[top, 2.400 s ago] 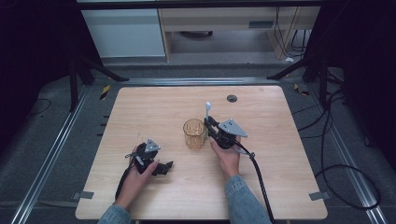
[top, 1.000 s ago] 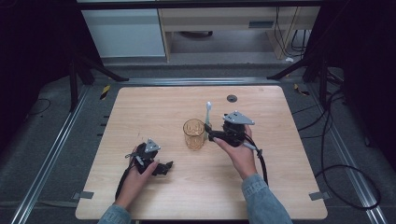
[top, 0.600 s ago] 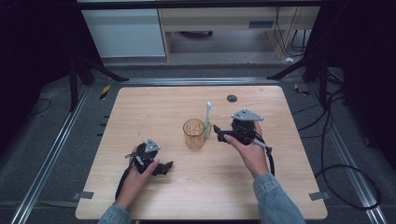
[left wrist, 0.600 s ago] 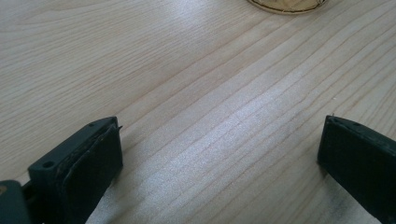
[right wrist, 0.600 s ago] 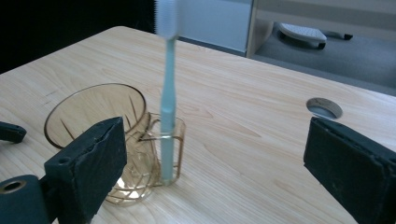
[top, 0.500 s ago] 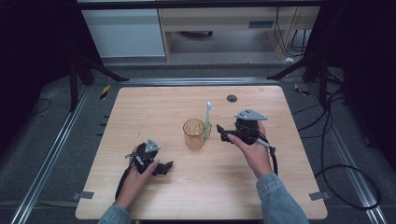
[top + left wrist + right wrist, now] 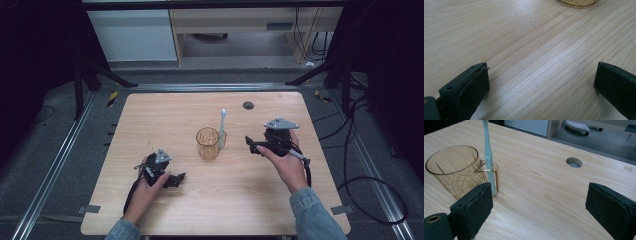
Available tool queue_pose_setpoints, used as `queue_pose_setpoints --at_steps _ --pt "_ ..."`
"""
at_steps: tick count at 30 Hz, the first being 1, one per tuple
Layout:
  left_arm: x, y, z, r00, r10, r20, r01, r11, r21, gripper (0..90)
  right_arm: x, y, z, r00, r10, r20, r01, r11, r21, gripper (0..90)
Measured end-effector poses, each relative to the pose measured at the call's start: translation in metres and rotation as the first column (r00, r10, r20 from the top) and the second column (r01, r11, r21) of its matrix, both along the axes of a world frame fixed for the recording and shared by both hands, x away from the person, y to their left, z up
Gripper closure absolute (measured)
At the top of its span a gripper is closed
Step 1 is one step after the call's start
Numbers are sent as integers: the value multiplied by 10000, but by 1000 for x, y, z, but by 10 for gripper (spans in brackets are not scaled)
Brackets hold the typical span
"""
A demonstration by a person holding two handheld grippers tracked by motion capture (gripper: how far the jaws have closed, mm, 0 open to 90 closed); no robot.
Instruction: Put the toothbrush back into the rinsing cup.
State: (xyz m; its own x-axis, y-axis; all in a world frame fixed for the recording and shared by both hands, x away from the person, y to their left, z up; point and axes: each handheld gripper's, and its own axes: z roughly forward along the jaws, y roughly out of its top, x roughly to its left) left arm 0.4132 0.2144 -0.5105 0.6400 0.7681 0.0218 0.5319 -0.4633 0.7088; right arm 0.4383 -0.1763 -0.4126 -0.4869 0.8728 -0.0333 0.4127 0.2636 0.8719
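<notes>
Right hand-held gripper [image 7: 251, 145]: centre right of high view, jaws wide apart, empty, beside cup [image 7: 208, 143]. Toothbrush [image 7: 221, 129]: upright through cup handle, frame centre. Left hand-held gripper [image 7: 179, 178]: lower left, jaws apart over table [image 7: 150, 115]; cup cut off in its view.

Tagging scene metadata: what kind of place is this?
Probably a lab data-collection rig, not a home: a bare wooden table in a dark room, metal floor rails, loose cables, and one amber cup holding a toothbrush.
</notes>
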Motion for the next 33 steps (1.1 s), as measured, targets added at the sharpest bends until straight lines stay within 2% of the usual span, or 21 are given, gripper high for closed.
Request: queue_pose_setpoints --at_steps 14,22,33 --pt "0 0 0 10000 1 4 -1 10000 1 0 -13 -23 -4 9994 -146 -314 133 9991 -409 85" --pt "0 0 0 10000 0 5 0 10000 0 0 -20 -39 -19 9972 -337 -671 308 9986 -441 90" --pt "0 0 0 10000 18 1 -18 10000 -3 0 -27 -46 -36 9932 -385 -1101 339 9985 -437 87"
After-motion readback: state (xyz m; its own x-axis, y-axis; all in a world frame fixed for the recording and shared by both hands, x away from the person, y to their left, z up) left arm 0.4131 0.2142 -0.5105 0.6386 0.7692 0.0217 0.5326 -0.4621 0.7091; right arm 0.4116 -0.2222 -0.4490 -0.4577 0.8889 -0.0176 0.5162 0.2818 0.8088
